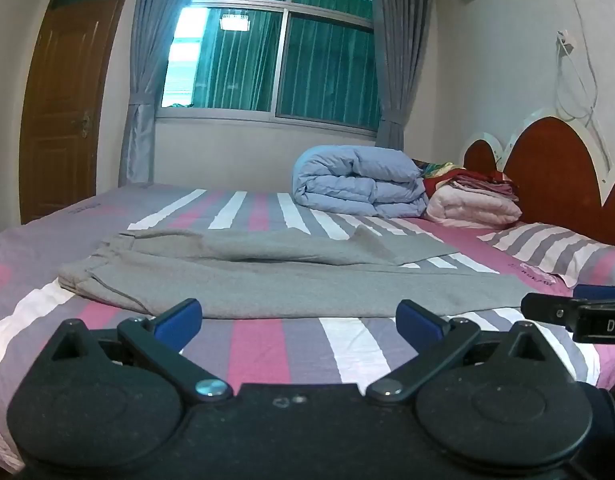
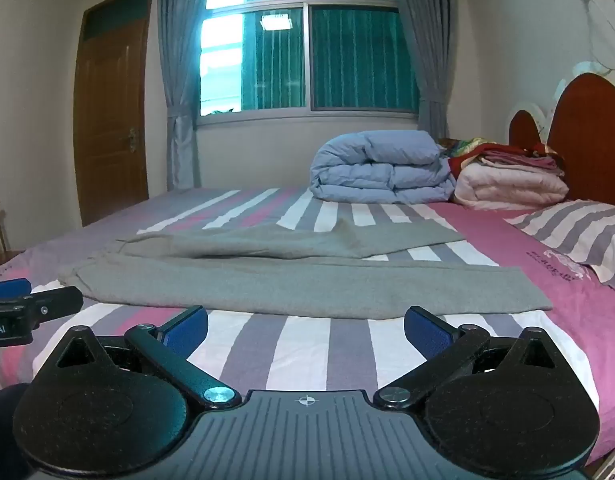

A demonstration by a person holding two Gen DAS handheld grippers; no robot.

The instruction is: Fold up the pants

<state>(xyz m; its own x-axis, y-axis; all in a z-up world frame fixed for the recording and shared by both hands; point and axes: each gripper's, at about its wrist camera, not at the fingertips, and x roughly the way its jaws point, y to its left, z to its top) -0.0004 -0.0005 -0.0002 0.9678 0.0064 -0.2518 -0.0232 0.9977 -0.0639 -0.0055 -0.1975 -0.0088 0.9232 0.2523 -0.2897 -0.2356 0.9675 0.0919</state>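
Note:
Grey pants (image 1: 267,280) lie spread flat across the striped bed (image 1: 263,352), waist at the left, both legs running right; they also show in the right wrist view (image 2: 307,284). The far leg has a raised wrinkle. My left gripper (image 1: 299,320) is open and empty, just in front of the near leg's edge. My right gripper (image 2: 307,328) is open and empty, also just short of the near leg. The right gripper's tip shows at the right edge of the left wrist view (image 1: 567,308), and the left gripper's tip shows at the left edge of the right wrist view (image 2: 35,304).
A folded blue duvet (image 1: 359,184) and a pink folded pile (image 1: 471,200) sit at the back of the bed by the red headboard (image 1: 555,168). A striped pillow (image 1: 555,244) lies at the right. A window and a wooden door (image 1: 67,100) stand behind.

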